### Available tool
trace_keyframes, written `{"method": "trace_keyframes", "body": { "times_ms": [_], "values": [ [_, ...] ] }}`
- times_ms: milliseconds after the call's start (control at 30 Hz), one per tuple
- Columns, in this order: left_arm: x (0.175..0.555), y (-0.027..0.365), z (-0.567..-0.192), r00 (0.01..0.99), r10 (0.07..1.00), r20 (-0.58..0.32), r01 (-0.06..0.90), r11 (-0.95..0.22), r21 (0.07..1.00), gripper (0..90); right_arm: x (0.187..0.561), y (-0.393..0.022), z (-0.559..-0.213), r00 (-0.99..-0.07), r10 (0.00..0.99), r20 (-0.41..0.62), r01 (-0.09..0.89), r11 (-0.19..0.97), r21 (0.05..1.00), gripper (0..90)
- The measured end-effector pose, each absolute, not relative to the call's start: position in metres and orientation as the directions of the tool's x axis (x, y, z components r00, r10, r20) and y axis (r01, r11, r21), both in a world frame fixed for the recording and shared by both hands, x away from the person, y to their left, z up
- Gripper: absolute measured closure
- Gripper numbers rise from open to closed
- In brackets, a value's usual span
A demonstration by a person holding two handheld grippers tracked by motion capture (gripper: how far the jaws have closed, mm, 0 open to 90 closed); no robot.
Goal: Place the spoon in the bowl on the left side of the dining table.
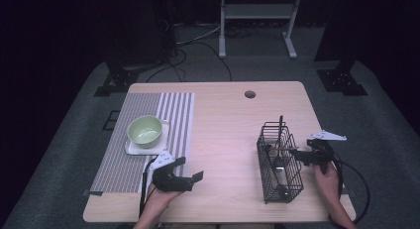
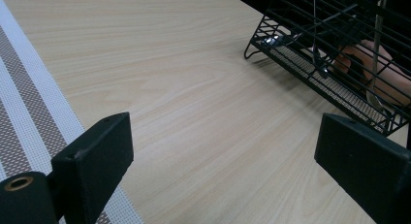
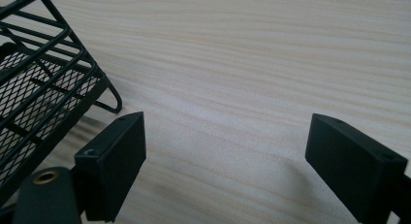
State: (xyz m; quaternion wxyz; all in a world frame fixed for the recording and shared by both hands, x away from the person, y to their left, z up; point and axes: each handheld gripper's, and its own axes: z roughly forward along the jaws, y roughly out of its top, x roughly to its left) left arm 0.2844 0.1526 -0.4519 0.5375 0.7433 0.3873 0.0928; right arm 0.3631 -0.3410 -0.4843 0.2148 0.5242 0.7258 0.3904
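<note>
A: Left gripper point(image 1: 190, 172) jaws?
B: Wide apart, nothing between them, over bare counter point(image 1: 228, 140) beside the striped mat point(image 1: 143, 140).
A: Right gripper point(image 1: 297, 153)?
B: Jaws wide too, holding nothing, just beside the wire basket point(image 1: 280, 162).

A pale wooden table point(image 1: 223, 140) with a round cable hole point(image 1: 250, 94) near its far edge carries a striped placemat point(image 1: 143, 149) along its left side. A black wire basket point(image 1: 279, 162) stands directly on the wood towards the right.
</note>
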Motion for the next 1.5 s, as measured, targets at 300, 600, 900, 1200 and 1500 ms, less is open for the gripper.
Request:
{"method": "trace_keyframes", "body": {
  "times_ms": [300, 600, 900, 1200, 1500],
  "values": [
    [0.287, 0.145, -0.451, 0.697, 0.658, -0.285, 0.481, -0.136, 0.866, 2.1, 0.363, -0.341, -0.484, -0.361, 0.927, 0.098, 0.593, 0.147, 0.792, 13.6],
    [0.290, 0.128, -0.445, 0.710, 0.639, -0.296, 0.483, -0.137, 0.865, 1.6, 0.363, -0.341, -0.484, -0.369, 0.924, 0.102, 0.590, 0.148, 0.794, 13.6],
    [0.291, 0.099, -0.434, 0.765, 0.582, -0.278, 0.453, -0.178, 0.873, 1.8, 0.363, -0.341, -0.484, -0.370, 0.923, 0.103, 0.587, 0.147, 0.796, 13.6],
    [0.291, 0.072, -0.428, 0.796, 0.530, -0.293, 0.445, -0.183, 0.877, 1.7, 0.362, -0.341, -0.484, -0.375, 0.922, 0.102, 0.584, 0.150, 0.798, 13.6],
    [0.291, 0.053, -0.415, 0.822, 0.491, -0.288, 0.420, -0.182, 0.889, 1.7, 0.362, -0.341, -0.484, -0.375, 0.921, 0.102, 0.584, 0.150, 0.798, 13.6]
  ]
}}
